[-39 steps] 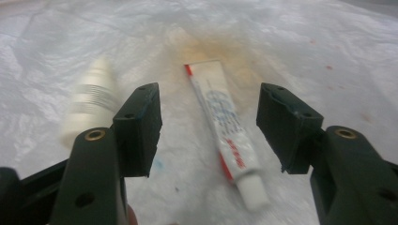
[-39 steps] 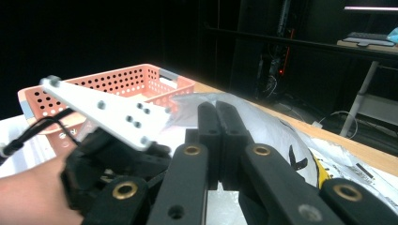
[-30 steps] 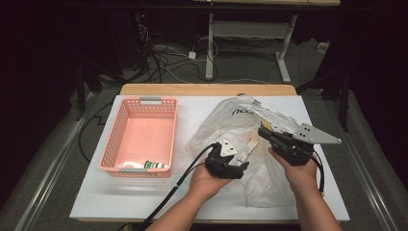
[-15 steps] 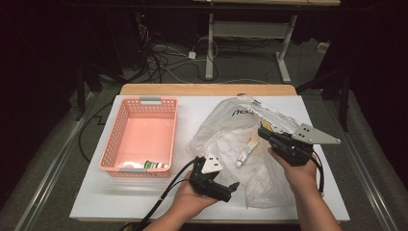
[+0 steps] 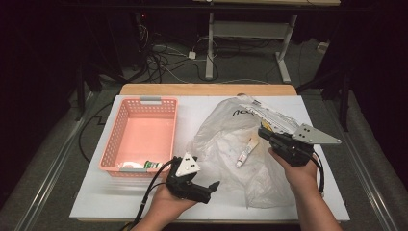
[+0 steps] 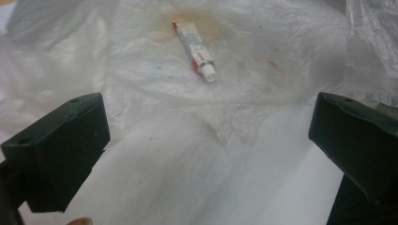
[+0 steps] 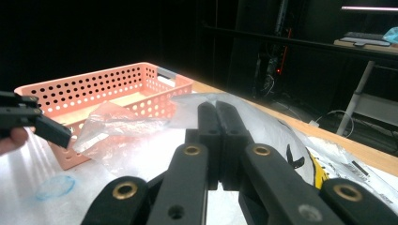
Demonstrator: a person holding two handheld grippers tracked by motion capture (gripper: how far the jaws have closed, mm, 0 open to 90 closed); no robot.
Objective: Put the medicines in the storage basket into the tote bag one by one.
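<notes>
Now tube ahead, beyond left gripper

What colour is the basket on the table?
Salmon pink basket, with grey handles; the high view shows it best.

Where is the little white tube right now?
In the high view the tube lies inside the clear bag, right of the pink basket and just left of the right tongs. The open left tongs point at it.
</notes>
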